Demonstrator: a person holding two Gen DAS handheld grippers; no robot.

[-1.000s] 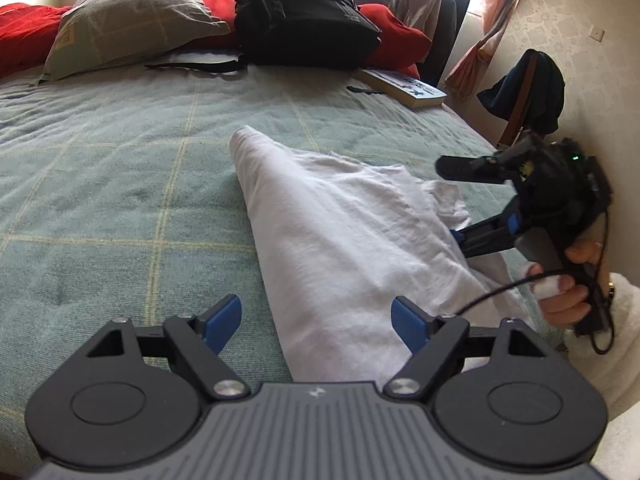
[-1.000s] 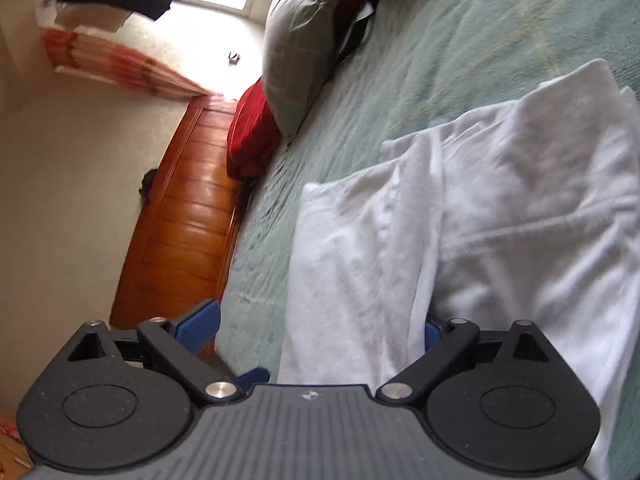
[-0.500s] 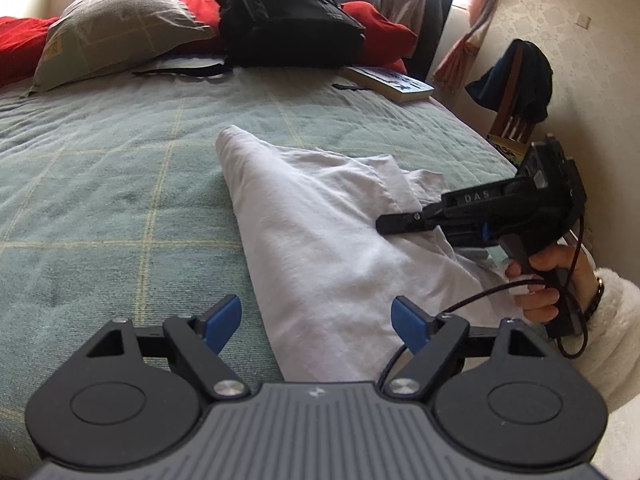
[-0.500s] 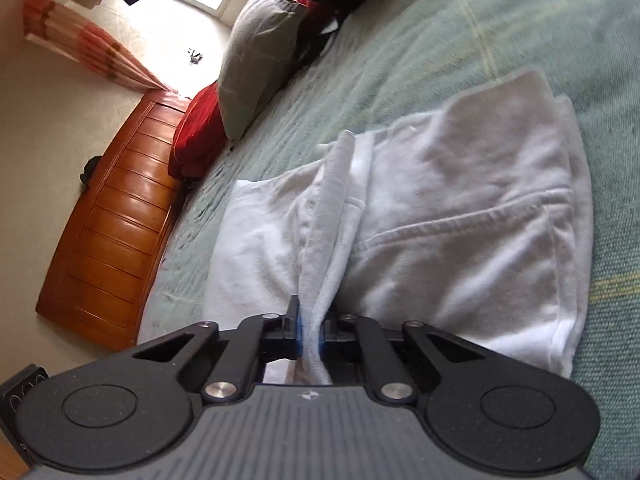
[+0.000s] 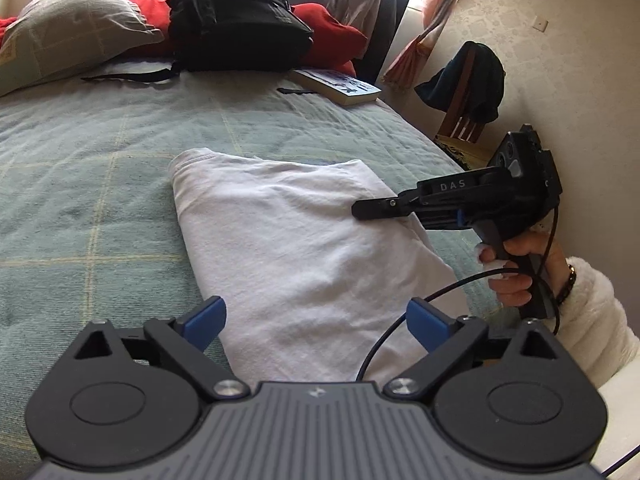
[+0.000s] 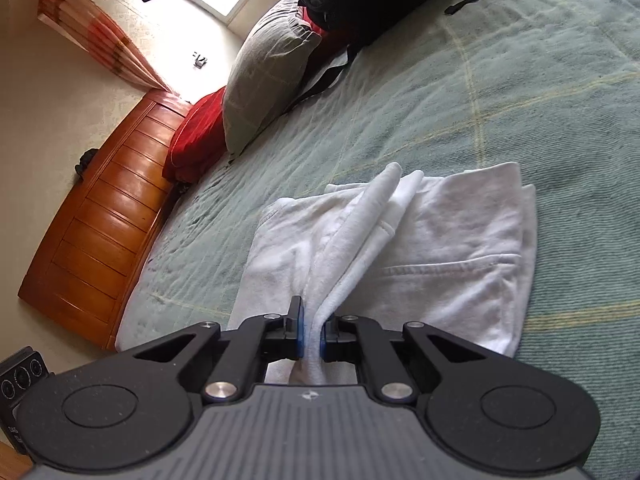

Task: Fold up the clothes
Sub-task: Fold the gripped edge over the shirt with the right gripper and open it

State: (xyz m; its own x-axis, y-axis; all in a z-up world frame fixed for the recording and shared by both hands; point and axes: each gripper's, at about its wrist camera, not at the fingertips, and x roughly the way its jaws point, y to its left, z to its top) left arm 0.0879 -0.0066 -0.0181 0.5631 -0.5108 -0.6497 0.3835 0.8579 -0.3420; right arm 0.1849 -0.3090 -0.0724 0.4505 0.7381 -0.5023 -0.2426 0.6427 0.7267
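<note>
A white garment (image 5: 296,248) lies partly folded on the green checked bedspread (image 5: 88,208). My left gripper (image 5: 316,322) hovers open over its near end, blue pads wide apart and empty. My right gripper (image 5: 360,210) reaches in from the right, held by a hand (image 5: 516,268) in a white fleece sleeve, and rests on the garment's right edge. In the right wrist view the right gripper (image 6: 313,338) is shut on a pinched ridge of the white garment (image 6: 440,248), which rises between the blue pads.
At the head of the bed sit a grey pillow (image 5: 72,44), red cushions (image 5: 332,36) and a black backpack (image 5: 236,16), with a book (image 5: 340,86) near the right edge. A chair with dark clothing (image 5: 468,84) stands by the wall. A wooden footboard (image 6: 96,216) borders the bed.
My right gripper went from open to shut on a fold of the garment and carried it across. The garment now lies narrower and flatter. My left gripper stayed open.
</note>
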